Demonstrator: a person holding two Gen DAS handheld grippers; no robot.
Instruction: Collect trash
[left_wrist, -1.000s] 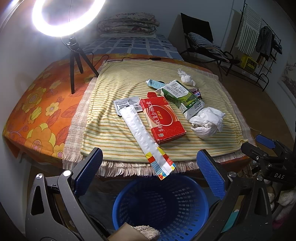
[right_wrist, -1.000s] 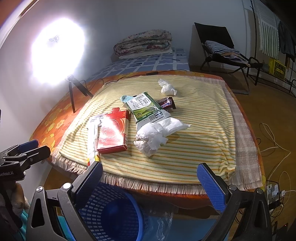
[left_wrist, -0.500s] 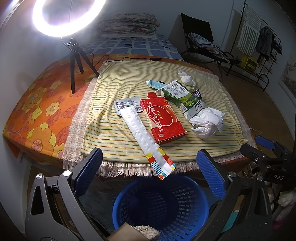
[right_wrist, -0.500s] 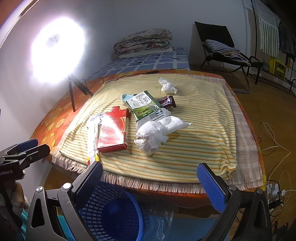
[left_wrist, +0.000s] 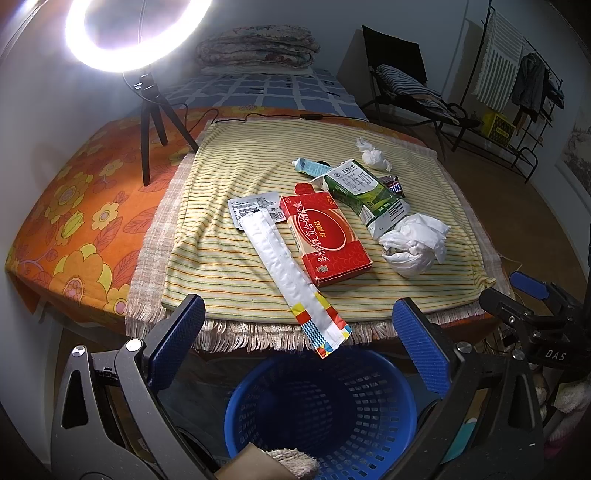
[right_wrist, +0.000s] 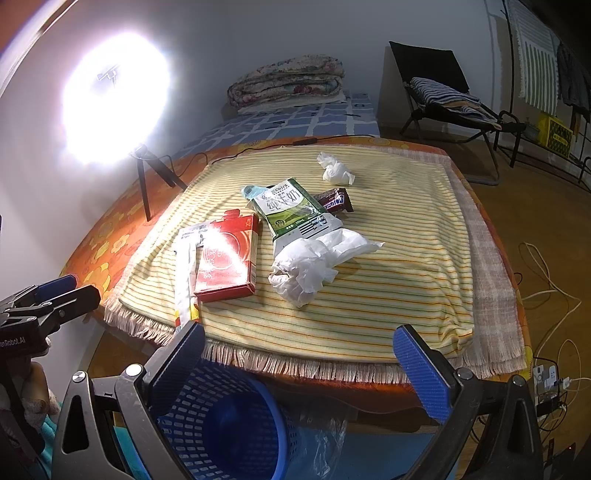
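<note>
Centrally, a glossy red box (left_wrist: 325, 240) lies flat beside crumpled tissue (left_wrist: 413, 245).

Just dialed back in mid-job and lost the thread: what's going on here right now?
Trash collection hasn't really begun. Both the left gripper and right gripper hover open and empty at the table's near edge, above the blue basket. The red box, milk carton, long white wrapper and crumpled tissue all lie on the striped cloth.
</note>
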